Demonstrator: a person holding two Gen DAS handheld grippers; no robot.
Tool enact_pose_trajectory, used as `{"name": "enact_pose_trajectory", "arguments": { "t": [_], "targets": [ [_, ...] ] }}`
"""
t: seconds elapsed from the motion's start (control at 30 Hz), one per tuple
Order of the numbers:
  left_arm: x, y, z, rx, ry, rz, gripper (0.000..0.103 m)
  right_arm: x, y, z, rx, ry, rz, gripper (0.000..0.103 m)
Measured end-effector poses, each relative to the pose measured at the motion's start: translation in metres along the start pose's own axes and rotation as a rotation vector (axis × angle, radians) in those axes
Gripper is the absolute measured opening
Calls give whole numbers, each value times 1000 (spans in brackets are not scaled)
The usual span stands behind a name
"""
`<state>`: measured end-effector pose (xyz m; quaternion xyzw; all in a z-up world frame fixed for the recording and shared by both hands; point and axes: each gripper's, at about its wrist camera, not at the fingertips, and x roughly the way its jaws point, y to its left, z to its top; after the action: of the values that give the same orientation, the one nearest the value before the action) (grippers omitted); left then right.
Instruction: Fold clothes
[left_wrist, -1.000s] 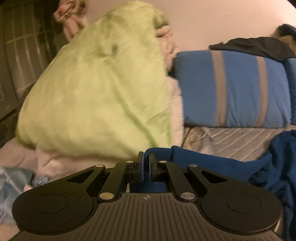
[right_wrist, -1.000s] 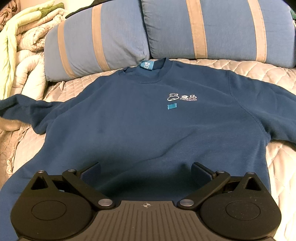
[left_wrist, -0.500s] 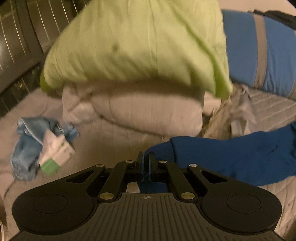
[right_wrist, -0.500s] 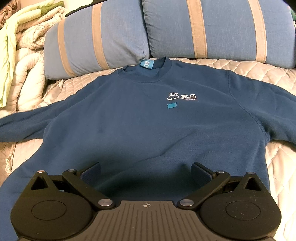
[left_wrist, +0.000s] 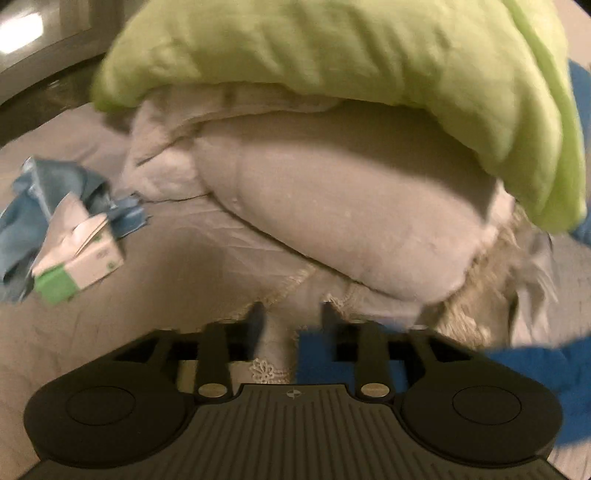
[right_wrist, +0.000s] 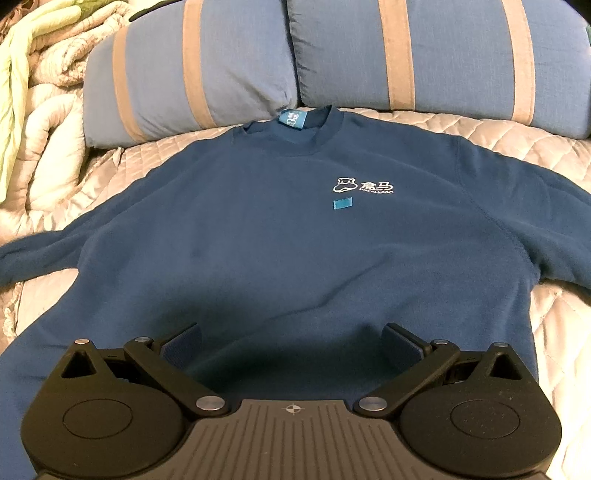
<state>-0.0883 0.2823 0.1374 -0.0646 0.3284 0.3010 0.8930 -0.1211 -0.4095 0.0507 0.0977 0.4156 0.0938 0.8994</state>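
A dark blue sweatshirt (right_wrist: 277, 240) lies front up on the bed, collar toward the pillows, with a white logo on the chest. Its left sleeve (right_wrist: 40, 254) stretches out flat to the left. In the left wrist view the sleeve's cuff (left_wrist: 314, 358) lies low between the jaws, close to the right finger. My left gripper (left_wrist: 291, 321) is opening and its pads no longer press the cuff. My right gripper (right_wrist: 291, 343) hovers open, jaws wide, over the sweatshirt's lower body, holding nothing.
A lime green quilt (left_wrist: 332, 48) rests on a rolled beige duvet (left_wrist: 351, 206) just ahead of the left gripper. A tissue pack (left_wrist: 77, 258) and a light blue cloth (left_wrist: 33, 199) lie to its left. Two blue striped pillows (right_wrist: 192, 66) line the head of the quilted bedspread (right_wrist: 517, 133).
The left gripper sank toward the bed while carrying the cuff outward, then its jaws parted and released the cuff. The left sleeve now lies straighter. The right gripper has not moved.
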Motion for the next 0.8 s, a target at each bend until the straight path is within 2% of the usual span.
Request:
{"name": "enact_pose_trajectory", "arguments": {
  "t": [0.1,0.17,0.43,0.53,0.67,0.8],
  "targets": [
    [-6,5,-17,-37,-13,-46,58,-2,0,-1,4,-8,0,103],
    [-11,10,-31,-82,-10,-79,59,-1,-1,0,6,-5,1,103],
    [-2,56,-86,-458,73,-321,58,0,0,0,6,-2,1,103],
    [5,61,-94,-519,79,-354,58,0,0,0,8,2,1,103],
    [20,58,-104,-605,128,-430,55,0,1,1,6,2,-5,103],
    [37,48,-114,-662,182,-437,55,2,1,2,9,8,-9,103]
  ]
}}
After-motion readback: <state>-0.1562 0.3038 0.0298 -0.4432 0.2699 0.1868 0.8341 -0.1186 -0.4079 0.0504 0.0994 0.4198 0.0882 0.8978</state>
